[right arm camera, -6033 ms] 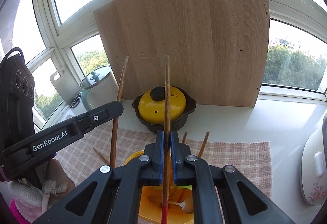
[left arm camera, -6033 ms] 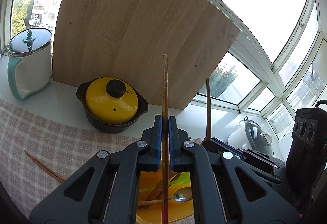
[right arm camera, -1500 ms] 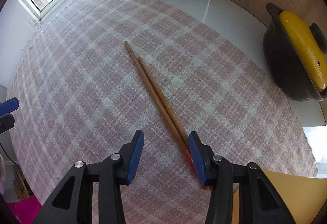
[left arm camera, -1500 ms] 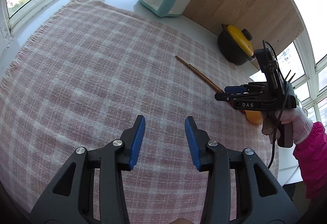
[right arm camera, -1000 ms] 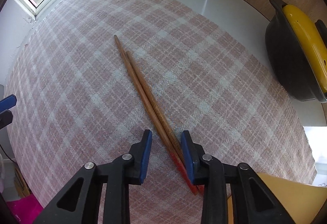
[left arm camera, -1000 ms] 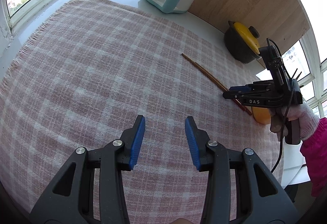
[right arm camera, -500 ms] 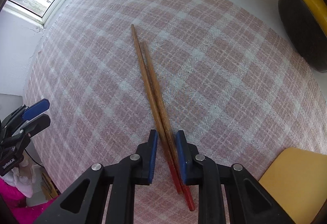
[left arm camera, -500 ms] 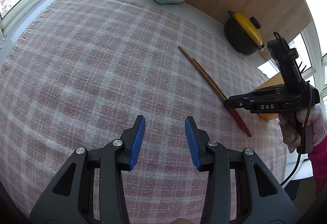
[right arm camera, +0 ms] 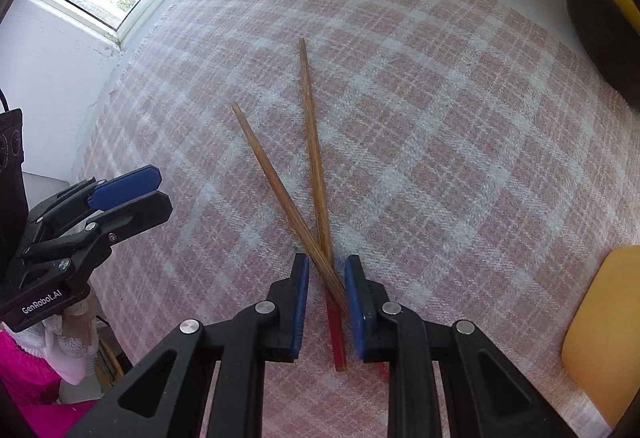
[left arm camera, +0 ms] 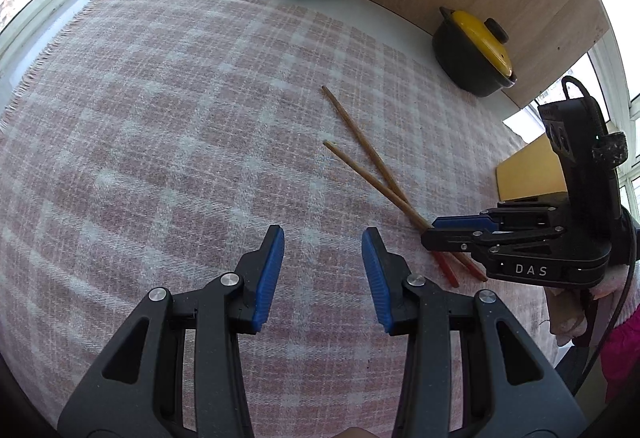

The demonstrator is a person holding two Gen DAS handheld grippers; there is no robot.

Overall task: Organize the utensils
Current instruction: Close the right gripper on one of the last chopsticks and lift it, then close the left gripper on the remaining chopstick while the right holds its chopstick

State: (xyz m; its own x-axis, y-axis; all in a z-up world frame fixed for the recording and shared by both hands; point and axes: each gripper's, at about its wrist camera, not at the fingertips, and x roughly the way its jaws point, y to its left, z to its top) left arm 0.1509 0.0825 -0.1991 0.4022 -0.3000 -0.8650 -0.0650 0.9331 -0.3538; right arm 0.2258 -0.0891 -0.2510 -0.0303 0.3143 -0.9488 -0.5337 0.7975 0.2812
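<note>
Wooden chopsticks lie crossed on the checked cloth, their red ends between the right gripper's narrowly spread jaws; closing may scissor one free. Left gripper hovers spread wide.

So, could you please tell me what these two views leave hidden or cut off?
- Chopsticks: red ends partly behind the right gripper in both views; actual pad contact unclear.
- Yellow container: cut by the right view's edge, blocked by the gripper body in the left; contents unseen.
- Yellow-lidded pot: cropped in the right view.
</note>
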